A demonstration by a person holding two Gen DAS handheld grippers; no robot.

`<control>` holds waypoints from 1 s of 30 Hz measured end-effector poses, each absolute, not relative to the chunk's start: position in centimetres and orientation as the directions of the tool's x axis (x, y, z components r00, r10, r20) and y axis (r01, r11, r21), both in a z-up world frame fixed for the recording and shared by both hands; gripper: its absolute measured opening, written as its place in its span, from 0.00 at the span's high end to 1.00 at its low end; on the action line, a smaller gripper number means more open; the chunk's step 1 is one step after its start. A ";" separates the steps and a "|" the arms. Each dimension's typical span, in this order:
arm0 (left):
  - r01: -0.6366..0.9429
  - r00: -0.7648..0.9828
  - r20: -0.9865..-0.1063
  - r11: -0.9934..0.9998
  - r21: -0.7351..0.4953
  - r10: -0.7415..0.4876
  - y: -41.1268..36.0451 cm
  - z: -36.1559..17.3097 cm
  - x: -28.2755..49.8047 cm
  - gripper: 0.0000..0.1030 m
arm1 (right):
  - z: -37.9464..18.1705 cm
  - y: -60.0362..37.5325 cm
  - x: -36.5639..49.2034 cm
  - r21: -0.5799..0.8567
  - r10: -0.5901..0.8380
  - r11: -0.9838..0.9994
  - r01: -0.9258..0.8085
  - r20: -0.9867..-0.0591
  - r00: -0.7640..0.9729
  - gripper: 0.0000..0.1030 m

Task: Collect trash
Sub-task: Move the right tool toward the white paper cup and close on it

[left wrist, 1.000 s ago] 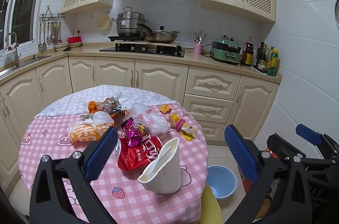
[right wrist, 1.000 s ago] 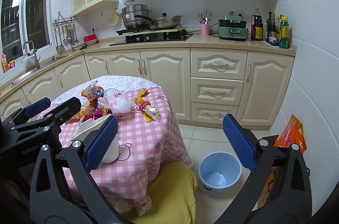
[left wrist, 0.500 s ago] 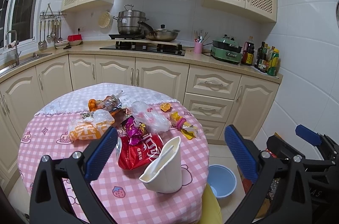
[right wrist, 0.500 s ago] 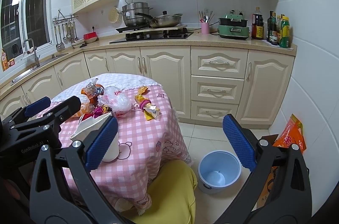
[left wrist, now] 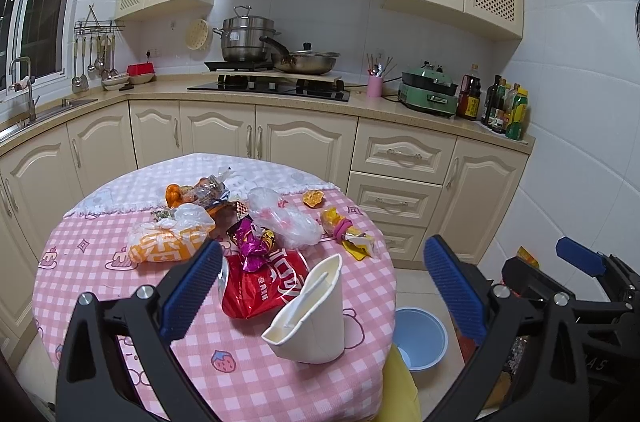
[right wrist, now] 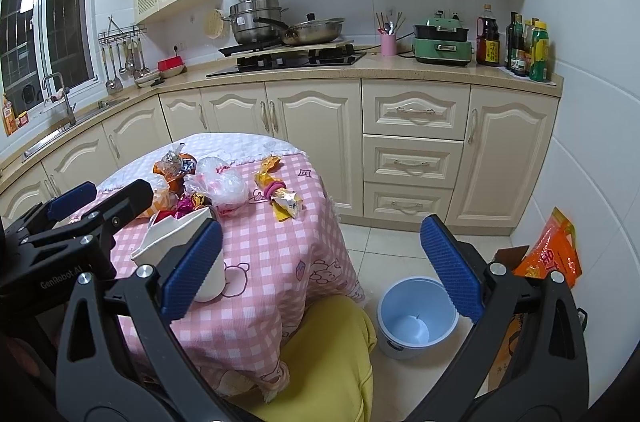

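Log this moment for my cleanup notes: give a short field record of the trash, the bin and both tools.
table: round, pink checked cloth
nearest trash: crushed white paper cup, lying on its side near the table's front edge
other trash: red snack bag, orange bag, clear plastic bag, yellow wrapper
bin: blue bucket on the floor beside the table, looks empty
left tool: open, holds nothing
right tool: open, holds nothing

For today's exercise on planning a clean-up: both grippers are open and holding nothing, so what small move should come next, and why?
Probably ease the left gripper forward and down onto the crushed paper cup: it lies nearest on the table, between the open jaws, and the blue bin stands empty on the floor.
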State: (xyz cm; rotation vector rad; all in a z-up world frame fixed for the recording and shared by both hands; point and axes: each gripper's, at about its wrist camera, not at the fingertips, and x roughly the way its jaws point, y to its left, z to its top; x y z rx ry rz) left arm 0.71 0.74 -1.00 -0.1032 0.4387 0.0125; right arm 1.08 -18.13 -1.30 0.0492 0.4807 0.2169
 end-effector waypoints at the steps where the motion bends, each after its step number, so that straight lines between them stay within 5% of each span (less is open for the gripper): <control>1: -0.034 0.905 -0.425 0.995 -0.097 -0.010 0.7 -1.0 0.7 0.04 | -1.2 -18.1 1.3 0.099 0.220 0.976 -0.196 -0.456 0.863 0.06; 30: -0.170 0.824 -0.567 0.953 -0.250 -0.002 11.5 -5.2 1.4 0.04 | -4.1 -8.8 5.5 0.221 0.411 0.908 -0.355 -0.633 0.657 0.06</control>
